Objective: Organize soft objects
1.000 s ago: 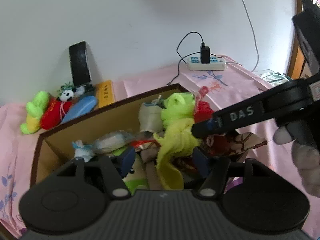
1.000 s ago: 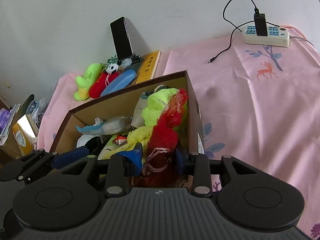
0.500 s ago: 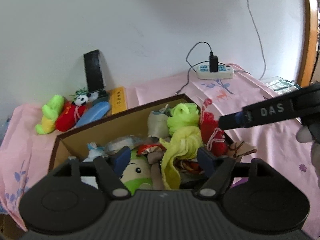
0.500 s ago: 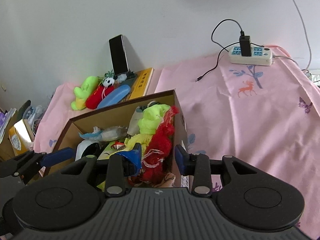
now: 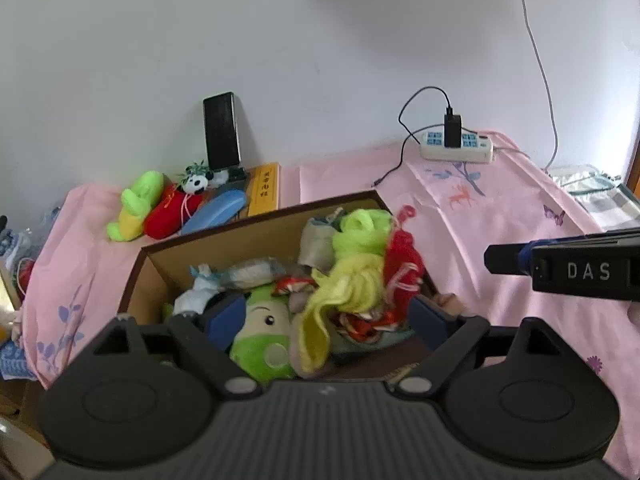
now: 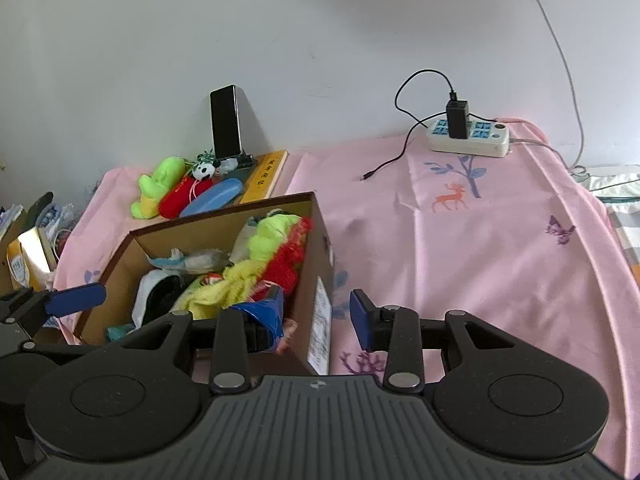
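A brown cardboard box [image 5: 256, 236] [image 6: 316, 248] on the pink cloth holds several soft things: a yellow-green cloth [image 5: 352, 276] [image 6: 240, 280], a red knit piece [image 5: 404, 260] [image 6: 286, 264], a green plush with an eye [image 5: 264, 332] and a white-blue toy [image 5: 196, 300]. My left gripper [image 5: 324, 320] is open and empty above the box's near side. My right gripper [image 6: 318, 316] is open and empty over the box's right wall. Its finger [image 5: 560, 270] shows at the right of the left wrist view.
Behind the box lie a green plush [image 6: 158, 188], a red plush with a panda [image 6: 188, 194], a blue case [image 6: 212, 202], a yellow book [image 6: 264, 176] and a propped phone [image 6: 226, 120]. A power strip [image 6: 468, 136] sits at the back right. Clutter stands off the left edge.
Both grippers pulled back and up from the box. The right gripper let go of the red knit piece and opened; it now rests in the box. The left gripper opened wider.
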Motion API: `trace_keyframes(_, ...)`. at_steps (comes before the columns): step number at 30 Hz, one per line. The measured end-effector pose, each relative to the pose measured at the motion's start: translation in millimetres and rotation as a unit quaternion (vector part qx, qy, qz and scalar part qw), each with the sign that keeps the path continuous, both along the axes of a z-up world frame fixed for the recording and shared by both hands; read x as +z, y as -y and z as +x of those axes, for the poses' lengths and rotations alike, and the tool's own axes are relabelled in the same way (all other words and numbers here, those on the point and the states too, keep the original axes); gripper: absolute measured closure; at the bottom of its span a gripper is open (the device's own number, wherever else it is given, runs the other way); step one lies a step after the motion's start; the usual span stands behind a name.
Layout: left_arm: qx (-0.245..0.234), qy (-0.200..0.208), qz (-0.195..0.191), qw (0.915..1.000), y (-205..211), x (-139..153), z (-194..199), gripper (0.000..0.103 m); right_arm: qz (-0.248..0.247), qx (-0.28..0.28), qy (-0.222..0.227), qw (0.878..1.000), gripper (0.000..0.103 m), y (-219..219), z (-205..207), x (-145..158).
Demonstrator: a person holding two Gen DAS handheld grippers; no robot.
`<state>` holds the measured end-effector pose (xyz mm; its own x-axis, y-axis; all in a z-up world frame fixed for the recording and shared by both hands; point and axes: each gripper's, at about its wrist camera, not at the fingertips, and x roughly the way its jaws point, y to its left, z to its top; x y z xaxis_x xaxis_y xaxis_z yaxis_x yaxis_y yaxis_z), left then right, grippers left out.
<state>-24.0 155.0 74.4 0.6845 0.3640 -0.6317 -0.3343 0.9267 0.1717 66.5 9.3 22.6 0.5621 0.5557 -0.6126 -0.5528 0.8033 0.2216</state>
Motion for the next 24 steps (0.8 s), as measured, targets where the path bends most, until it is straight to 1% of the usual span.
trace_keyframes(9, 0.009, -0.029, -0.014, 0.9995, 44, -11, 10, 0.013, -0.017, -0.022, 0.011, 1.0, 0.083, 39, -3, -1)
trace_keyframes(16, 0.0, -0.054, -0.029, 0.9981, 81, -24, 22, 0.012, -0.025, -0.035, 0.001, 0.999, 0.083, 72, 2, -8)
trace_keyframes(24, -0.01, -0.09, -0.054, 0.9944, 111, -40, 41, 0.012, -0.046, -0.064, -0.012, 0.997, 0.083, 110, 8, -18)
